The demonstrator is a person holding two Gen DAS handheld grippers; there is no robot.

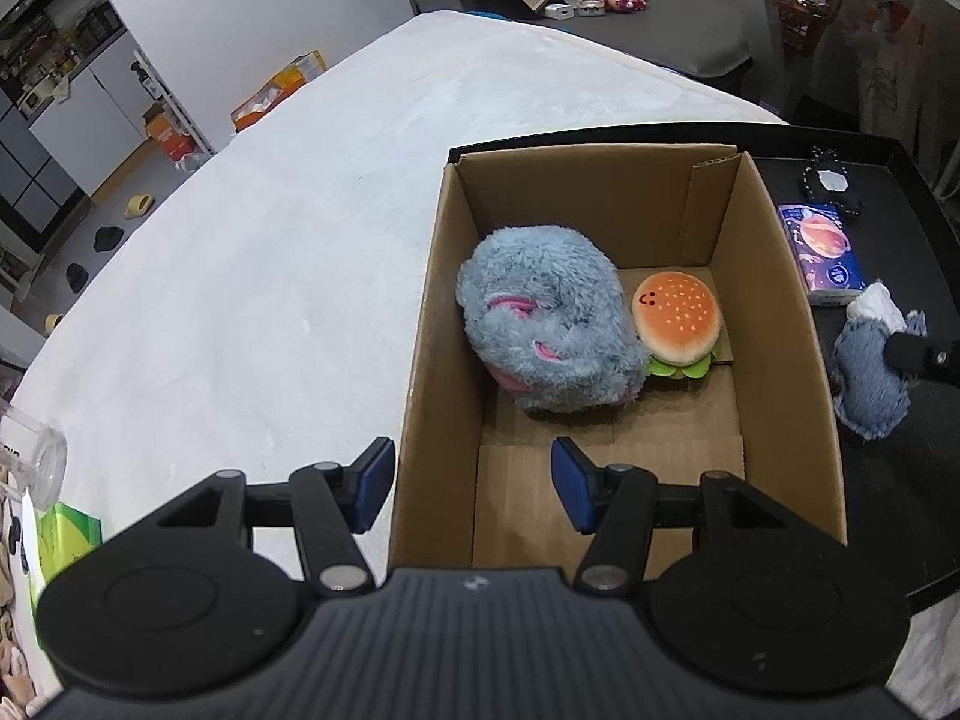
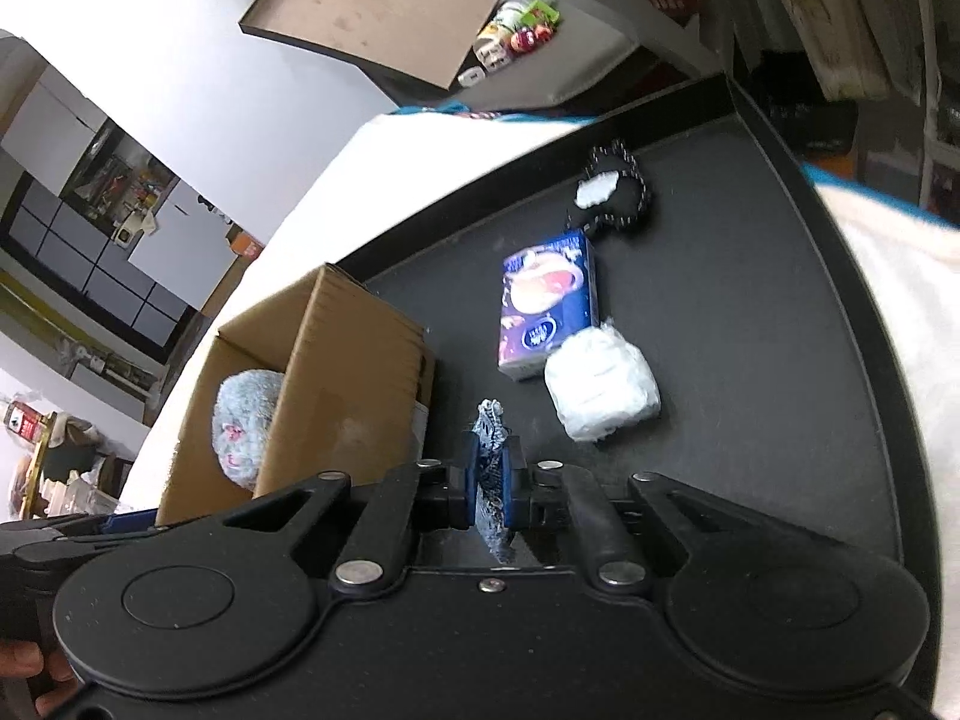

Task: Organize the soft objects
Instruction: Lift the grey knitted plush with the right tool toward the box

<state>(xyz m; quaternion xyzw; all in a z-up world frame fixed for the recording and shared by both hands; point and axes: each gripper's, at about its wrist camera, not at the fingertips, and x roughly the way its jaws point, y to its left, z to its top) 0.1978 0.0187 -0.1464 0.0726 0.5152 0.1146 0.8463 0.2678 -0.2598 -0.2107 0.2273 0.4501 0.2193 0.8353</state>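
- A small denim pouch (image 2: 493,468) with frayed, fringed edges, faded blue and soft-looking, is pinched between the blue pads of the right gripper (image 2: 491,489), whose jaws are closed on it.
- In the left wrist view the same denim pouch (image 1: 870,384) shows as a floppy, rumpled patch over the black tray (image 1: 900,480), just to the right of the cardboard box (image 1: 774,300), with a dark finger of the right gripper reaching in from the frame's right edge.
- The left gripper (image 1: 474,480) hovers over the near left corner of the box, its blue-padded jaws spread wide with nothing between them.
- Only the left wrist view looks down into the box — a fluffy grey plush (image 1: 546,324) with pink details lies there, touching a small burger plush (image 1: 678,321) with an orange bun, a little face and a green felt lettuce edge.
- The right wrist view shows the box (image 2: 342,384) from outside, with just part of the grey plush (image 2: 246,426) peeking over the rim.
- That view shows the tray (image 2: 750,360) more fully: a blue tissue pack (image 2: 546,306), a white wrapped bundle (image 2: 603,390) touching its near corner, and a black stitched soft toy (image 2: 612,195) farther back.
- The box sits on the tray's left end, beside a pale tabletop (image 1: 270,270).
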